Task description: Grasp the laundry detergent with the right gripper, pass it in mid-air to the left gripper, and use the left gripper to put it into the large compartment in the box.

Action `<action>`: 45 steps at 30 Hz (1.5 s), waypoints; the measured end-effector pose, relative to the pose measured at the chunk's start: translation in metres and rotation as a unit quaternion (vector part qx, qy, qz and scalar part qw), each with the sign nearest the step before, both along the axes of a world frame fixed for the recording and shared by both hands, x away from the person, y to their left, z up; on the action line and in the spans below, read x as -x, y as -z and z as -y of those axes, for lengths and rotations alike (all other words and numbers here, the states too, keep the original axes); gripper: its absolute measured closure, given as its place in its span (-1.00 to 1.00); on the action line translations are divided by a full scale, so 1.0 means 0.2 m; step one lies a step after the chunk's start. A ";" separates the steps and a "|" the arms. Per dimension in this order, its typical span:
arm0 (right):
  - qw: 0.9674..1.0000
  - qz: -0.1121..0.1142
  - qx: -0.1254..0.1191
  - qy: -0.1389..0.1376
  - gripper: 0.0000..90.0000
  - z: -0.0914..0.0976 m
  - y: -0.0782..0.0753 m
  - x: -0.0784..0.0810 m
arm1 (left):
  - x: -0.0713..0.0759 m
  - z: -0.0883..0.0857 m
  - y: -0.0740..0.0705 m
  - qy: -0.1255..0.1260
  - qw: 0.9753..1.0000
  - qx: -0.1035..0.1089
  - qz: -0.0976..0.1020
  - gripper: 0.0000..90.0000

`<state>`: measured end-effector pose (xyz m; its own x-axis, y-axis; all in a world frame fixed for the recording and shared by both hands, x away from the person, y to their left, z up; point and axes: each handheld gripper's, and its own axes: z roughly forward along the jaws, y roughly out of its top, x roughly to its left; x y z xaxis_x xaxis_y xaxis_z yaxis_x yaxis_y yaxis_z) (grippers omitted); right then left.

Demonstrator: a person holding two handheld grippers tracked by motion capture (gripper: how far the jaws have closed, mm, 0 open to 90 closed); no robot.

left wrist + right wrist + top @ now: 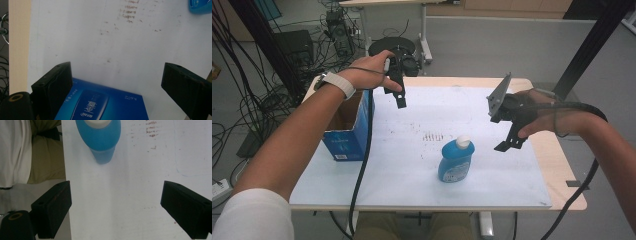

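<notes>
Both the left gripper (398,92) and right gripper (510,137) hover with fingers spread, empty; judged next: right should descend squarely around the upright blue bottle (456,160) body, below its cap.

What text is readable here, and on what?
"5.0" plus blurred characters: on the blue box, upside down in the left gripper view.
Large white characters on the box's printed bottle picture: too blurred to read.
White print low on the box's side: too small to read.
Label on the blue bottle: too small to read.
Brown marks on the white table top: smudges, not text.
</notes>
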<state>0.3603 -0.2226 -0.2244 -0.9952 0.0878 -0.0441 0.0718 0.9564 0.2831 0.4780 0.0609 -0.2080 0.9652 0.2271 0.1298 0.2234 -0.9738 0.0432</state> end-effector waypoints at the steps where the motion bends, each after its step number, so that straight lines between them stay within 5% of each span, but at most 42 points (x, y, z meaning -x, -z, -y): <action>1: 1.000 0.000 0.000 0.000 -0.78 0.00 0.00 0.00 | 0.00 0.00 0.00 0.000 1.000 0.000 0.000 -0.77; 45: 0.998 0.004 -0.041 -0.038 -0.85 -0.02 0.06 -0.02 | 0.02 -0.01 0.01 -0.022 1.000 0.016 -0.001 -0.77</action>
